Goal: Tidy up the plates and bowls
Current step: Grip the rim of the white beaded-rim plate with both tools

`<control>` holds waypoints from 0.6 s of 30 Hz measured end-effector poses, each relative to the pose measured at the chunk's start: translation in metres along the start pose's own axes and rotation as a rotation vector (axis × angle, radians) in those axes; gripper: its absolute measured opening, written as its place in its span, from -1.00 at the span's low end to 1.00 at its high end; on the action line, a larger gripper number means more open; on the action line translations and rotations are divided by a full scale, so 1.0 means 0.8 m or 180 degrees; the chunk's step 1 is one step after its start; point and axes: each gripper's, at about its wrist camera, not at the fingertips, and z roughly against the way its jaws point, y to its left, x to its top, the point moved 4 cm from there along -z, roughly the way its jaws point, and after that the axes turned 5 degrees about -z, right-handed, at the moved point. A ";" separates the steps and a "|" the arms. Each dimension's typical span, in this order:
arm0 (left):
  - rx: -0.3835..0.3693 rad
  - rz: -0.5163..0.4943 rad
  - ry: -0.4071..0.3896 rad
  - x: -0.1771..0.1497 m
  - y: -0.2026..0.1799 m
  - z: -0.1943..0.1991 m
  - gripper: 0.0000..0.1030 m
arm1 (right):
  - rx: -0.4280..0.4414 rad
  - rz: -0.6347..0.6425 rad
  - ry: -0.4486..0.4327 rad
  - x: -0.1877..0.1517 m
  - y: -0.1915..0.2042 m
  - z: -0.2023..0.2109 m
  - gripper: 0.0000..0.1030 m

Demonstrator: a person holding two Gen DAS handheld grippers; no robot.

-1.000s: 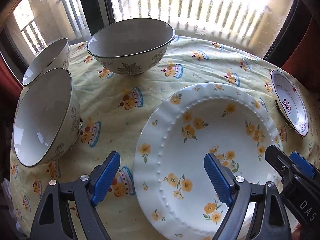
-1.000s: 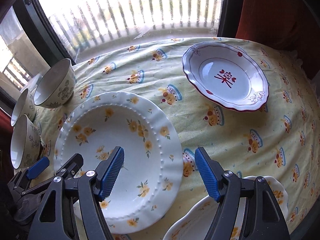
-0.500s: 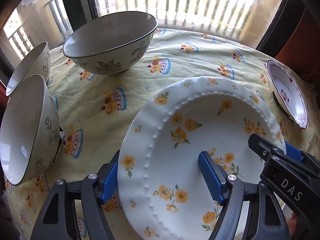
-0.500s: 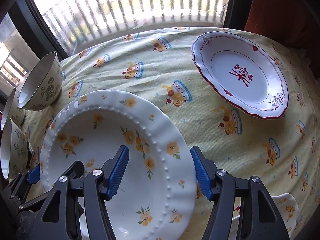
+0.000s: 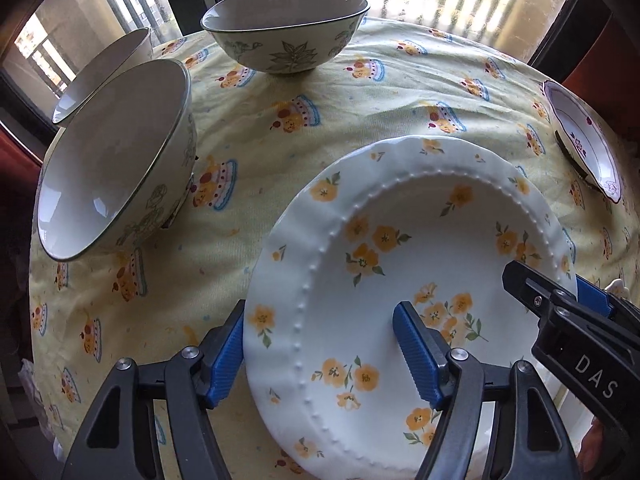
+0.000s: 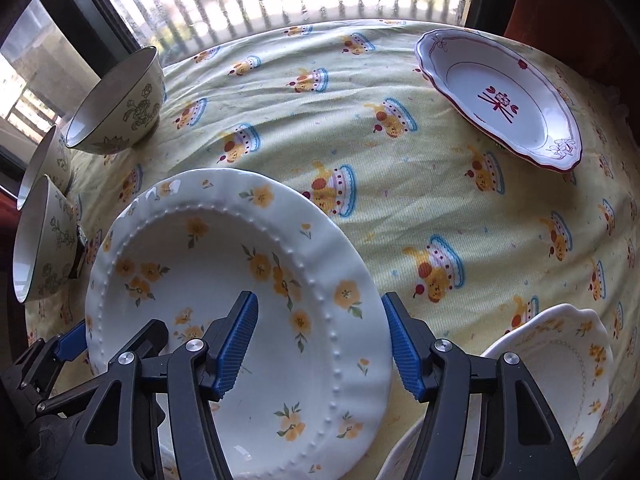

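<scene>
- Near edge of the counter [image 6: 400,208]: the left gripper [image 5: 318,354] and the right gripper [image 6: 320,344] straddle opposite rims of the yellow-flowered plate [image 5: 400,264], fingers spread and just narrowed on both, the rim between them; pad contact cannot be confirmed.
- The step in hand appears to be a two-handed pick-up of this plate; next, the fingers would need to pinch each rim firmly, then lift it level.
- Near right, a second flowered dish [image 6: 560,364] sits just beside.
- Far right lies the red-trimmed plate [image 6: 500,100]; far left, three bowls [image 5: 116,156] cluster.
</scene>
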 end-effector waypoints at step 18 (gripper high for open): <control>-0.0028 -0.0155 0.0017 -0.037 -0.005 0.002 0.60 | -0.0189 0.0072 0.0011 -0.058 0.023 0.004 0.38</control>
